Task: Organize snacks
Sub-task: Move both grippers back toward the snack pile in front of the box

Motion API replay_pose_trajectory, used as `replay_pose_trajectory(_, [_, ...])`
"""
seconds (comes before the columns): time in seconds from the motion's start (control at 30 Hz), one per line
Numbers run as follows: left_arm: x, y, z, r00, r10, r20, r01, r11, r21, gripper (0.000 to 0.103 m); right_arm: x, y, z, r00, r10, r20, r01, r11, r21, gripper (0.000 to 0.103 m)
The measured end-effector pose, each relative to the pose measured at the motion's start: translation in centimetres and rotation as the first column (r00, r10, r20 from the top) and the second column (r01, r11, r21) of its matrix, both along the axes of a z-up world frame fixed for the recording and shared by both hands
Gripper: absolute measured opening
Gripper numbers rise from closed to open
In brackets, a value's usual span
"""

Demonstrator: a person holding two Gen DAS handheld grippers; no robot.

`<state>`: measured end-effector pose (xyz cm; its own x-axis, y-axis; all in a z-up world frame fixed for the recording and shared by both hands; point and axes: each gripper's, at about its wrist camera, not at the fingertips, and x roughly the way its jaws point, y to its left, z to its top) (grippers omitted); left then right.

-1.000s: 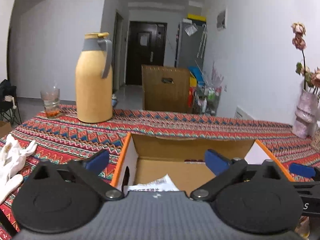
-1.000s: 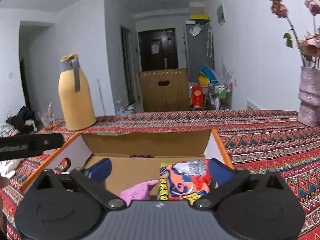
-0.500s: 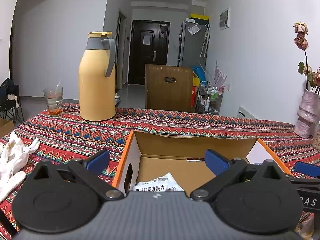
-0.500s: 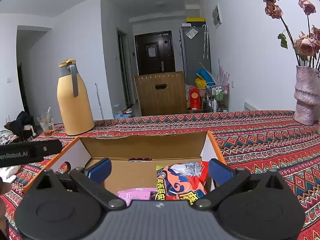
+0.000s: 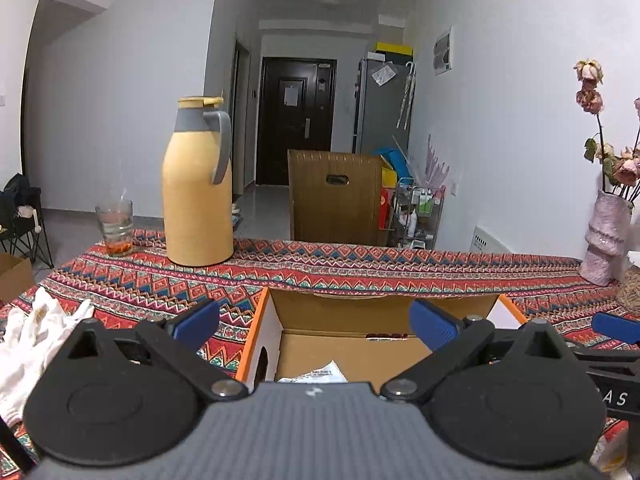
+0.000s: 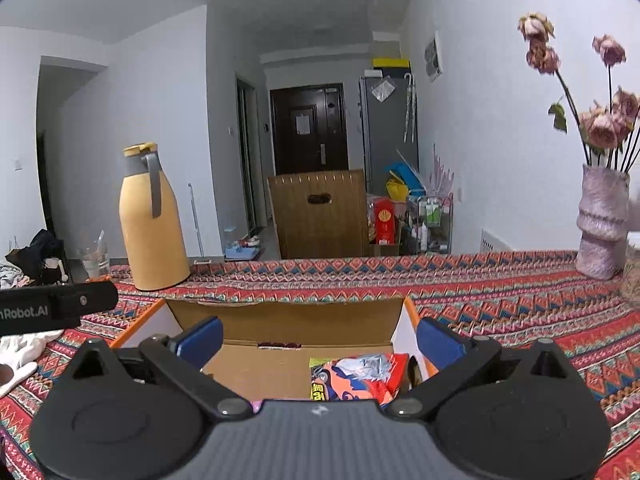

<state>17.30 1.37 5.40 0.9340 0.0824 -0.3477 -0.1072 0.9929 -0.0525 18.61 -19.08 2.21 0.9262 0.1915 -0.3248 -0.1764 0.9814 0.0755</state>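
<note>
Cardboard box (image 6: 288,312), open-topped, orange-edged, brown inside, standing on the patterned tablecloth (image 6: 500,300) near the table's front edge. Contents: 1 red-and-orange snack packet (image 6: 360,376) lying at the box's right end against the right wall; 1 white printed packet (image 5: 316,376) lying at the left end near the handle cut-out; 1 pink item, only a sliver visible at the lower edge of the right wrist view, kind not discernible. Left gripper (image 5: 316,324): blue-padded fingers spread wide, holding nothing, poised above the box's left half. Right gripper (image 6: 320,338): fingers likewise spread wide, holding nothing, above the box's right half, the red-and-orange packet showing between them. Table, other items: 1 yellow thermos jug (image 5: 198,184) with grey handle, upright beyond the box to the left; 1 drinking glass (image 5: 115,226) just left of the jug; white gloves (image 5: 32,332) at the left edge; 1 pink vase (image 6: 602,224) with dried roses at the far right.
</note>
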Motion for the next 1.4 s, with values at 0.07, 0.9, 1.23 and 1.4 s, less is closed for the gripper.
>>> replay_pose_trajectory(0.07, [-0.7, 0.0, 0.2, 1.000, -0.002, 0.005, 0.002, 1.000, 0.003, 0.103, -0.6, -0.1, 0.4, 1.000, 0.001, 0.007, -0.001, 1.000, -0.003, 0.103])
replay_pose_trajectory(0.9, [-11.4, 0.2, -1.1, 0.999, -0.034, -0.030, 0.034, 0.999, 0.004, 0.103, -11.9, -1.1, -1.0, 0.999, 0.026, -0.023, -0.027, 0.999, -0.030, 0.103])
replay_pose_trajectory(1.23, [-14.1, 0.8, -3.7, 0.997, -0.033, -0.074, 0.034, 0.999, 0.006, 0.103, -15.0, -2.4, -3.1, 0.997, 0.018, -0.071, -0.020, 0.999, -0.034, 0.103])
replay_pose_trajectory(1.4, [-15.8, 0.7, -5.0, 0.994, -0.050, -0.102, 0.050, 0.999, 0.001, 0.103, -16.3, -3.3, -4.3, 0.994, 0.009, -0.108, -0.012, 1.000, -0.025, 0.103])
